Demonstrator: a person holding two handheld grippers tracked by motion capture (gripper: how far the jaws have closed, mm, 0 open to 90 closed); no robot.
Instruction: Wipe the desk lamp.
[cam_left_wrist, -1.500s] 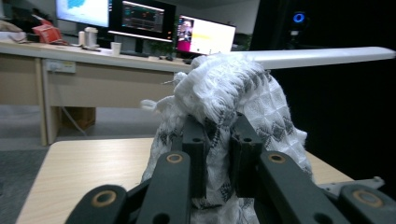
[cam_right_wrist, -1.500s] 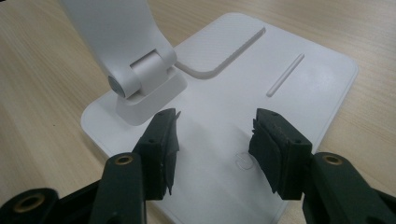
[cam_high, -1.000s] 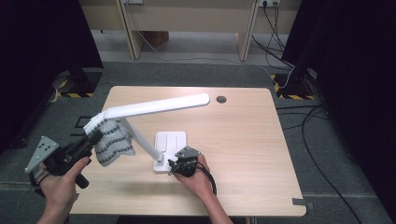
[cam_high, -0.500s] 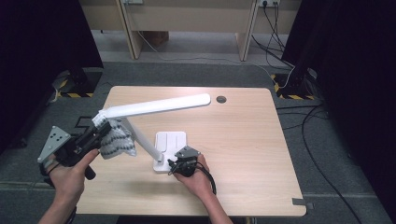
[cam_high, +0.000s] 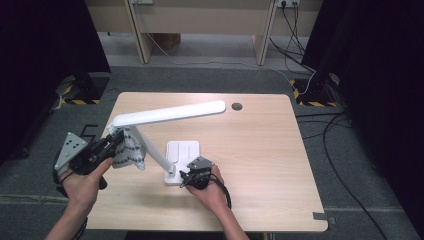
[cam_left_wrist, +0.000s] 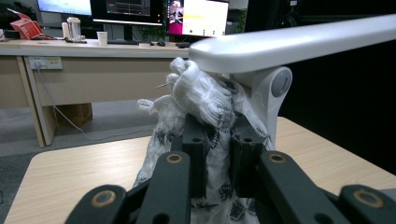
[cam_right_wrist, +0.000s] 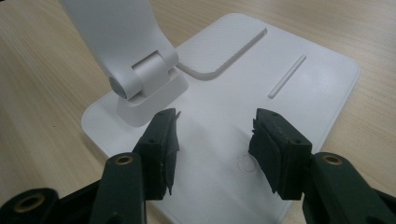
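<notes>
since the earlier frames the left tool (cam_high: 116, 142) had carried its cloth (cam_high: 129, 152) in from the table's left edge toward the lamp's hinge, while the right tool (cam_high: 189, 176) had kept its place at the lamp's base. that shift read as the wiping of the lamp getting under way, with the cloth now brought to the joint rather than hanging off to the side.

the table (cam_high: 260, 150) lay under both tools, pale wood and mostly bare beyond them. the lamp (cam_high: 170, 112) stood between the tools, its long white head reaching away from the left tool and its base (cam_right_wrist: 261, 93) flat beneath the right one.

in the left tool view the jaws were clamped on the patterned cloth (cam_left_wrist: 205, 98), whose bunched top pressed against the underside of the lamp head (cam_left_wrist: 299, 44) and its hinge (cam_left_wrist: 275, 86) just ahead of the tool. in the right tool view the jaws stood apart over the base, nothing between them, the lower hinge (cam_right_wrist: 140, 77) just beyond the tool's left jaw.

no container was on the table.
</notes>
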